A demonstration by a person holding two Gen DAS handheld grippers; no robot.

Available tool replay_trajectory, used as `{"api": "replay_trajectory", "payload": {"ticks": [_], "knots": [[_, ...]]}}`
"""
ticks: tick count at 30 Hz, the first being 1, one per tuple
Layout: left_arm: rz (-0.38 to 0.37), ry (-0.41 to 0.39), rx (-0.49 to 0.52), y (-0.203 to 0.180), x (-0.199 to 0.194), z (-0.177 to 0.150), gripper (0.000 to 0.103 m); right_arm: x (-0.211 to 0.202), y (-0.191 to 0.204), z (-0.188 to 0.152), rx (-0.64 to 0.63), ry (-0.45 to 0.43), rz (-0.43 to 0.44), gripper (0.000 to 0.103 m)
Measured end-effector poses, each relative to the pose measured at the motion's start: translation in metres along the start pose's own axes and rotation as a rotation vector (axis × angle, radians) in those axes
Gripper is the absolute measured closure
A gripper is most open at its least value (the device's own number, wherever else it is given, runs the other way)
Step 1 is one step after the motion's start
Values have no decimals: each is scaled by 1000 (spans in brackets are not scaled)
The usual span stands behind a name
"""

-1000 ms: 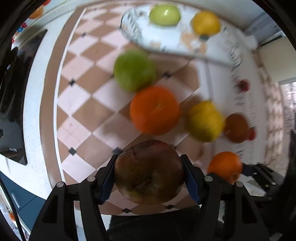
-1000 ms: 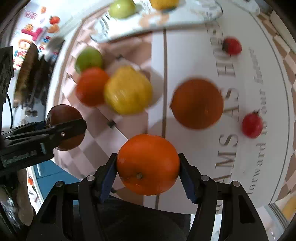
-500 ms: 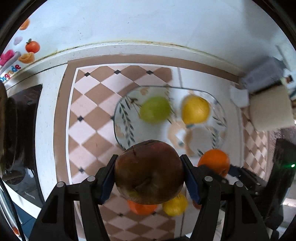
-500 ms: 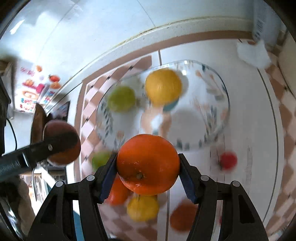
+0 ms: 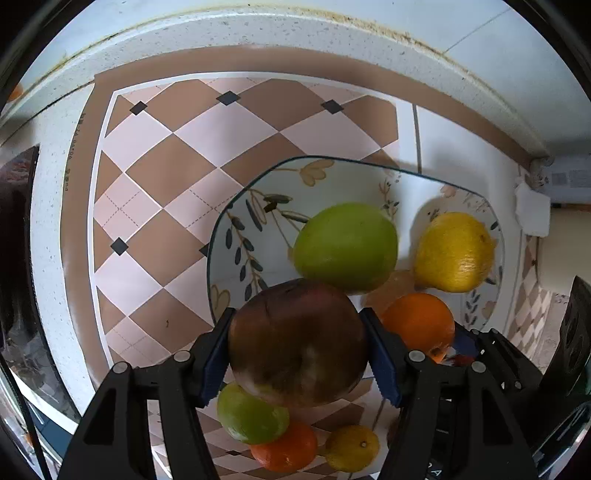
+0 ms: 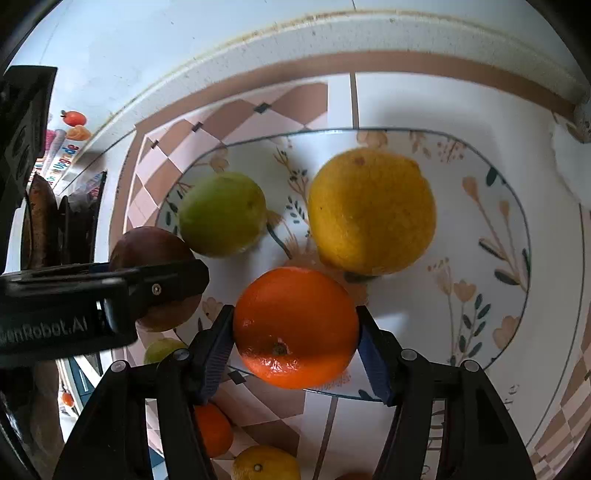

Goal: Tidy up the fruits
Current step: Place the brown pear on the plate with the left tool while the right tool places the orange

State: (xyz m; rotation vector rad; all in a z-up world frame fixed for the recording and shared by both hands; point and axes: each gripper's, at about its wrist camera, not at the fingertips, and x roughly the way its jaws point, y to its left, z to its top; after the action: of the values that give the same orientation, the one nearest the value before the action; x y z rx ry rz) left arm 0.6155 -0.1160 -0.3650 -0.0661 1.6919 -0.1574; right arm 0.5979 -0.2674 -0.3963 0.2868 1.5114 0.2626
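- Left tool point(image 5: 298, 347): jaws clamped on a dark red-brown apple point(image 5: 297, 341), held over the near-left rim of the plate point(image 5: 236, 206); from the right wrist view this tool point(image 6: 110, 291) crosses in from the left, its apple point(image 6: 147, 245) at the plate's left edge.
- Right tool point(image 6: 295, 330): jaws pressed against both sides of an orange point(image 6: 295, 326), held above the near edge of the plate point(image 6: 480, 258); the same orange point(image 5: 419, 323) shows on the near-right side of the plate from the left wrist view.
- Loose fruit on the counter point(image 5: 155, 177), nearer than the plate: a green fruit point(image 5: 251, 415), a second orange point(image 5: 286, 446) and a small lemon point(image 5: 352, 446), close together, partly hidden under the left tool.
- Plate: oval, glass-like, with a leaf and flower pattern, resting on the counter's tan-and-pink diamond-check cover.
- On the plate, left half: a green apple point(image 5: 345, 245), also seen from the right wrist point(image 6: 221, 214).
- On the plate, right of the green apple and apart from it: a large yellow citrus point(image 6: 371, 210), likewise visible at the left view's right side point(image 5: 454, 253).
- Beyond the plate: pale wall point(image 5: 480, 22) meeting the counter's back edge.
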Motion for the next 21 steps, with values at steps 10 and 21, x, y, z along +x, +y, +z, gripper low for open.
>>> {"api": "replay_trajectory", "payload": {"ticks": [10,21], "knots": [[15,44,-14,2,15,2,39,8,3,4,28,62,-4,35],[61,-64,16,6,-17,-10,16,-21,-3,-7,83,26,-37,13]]}}
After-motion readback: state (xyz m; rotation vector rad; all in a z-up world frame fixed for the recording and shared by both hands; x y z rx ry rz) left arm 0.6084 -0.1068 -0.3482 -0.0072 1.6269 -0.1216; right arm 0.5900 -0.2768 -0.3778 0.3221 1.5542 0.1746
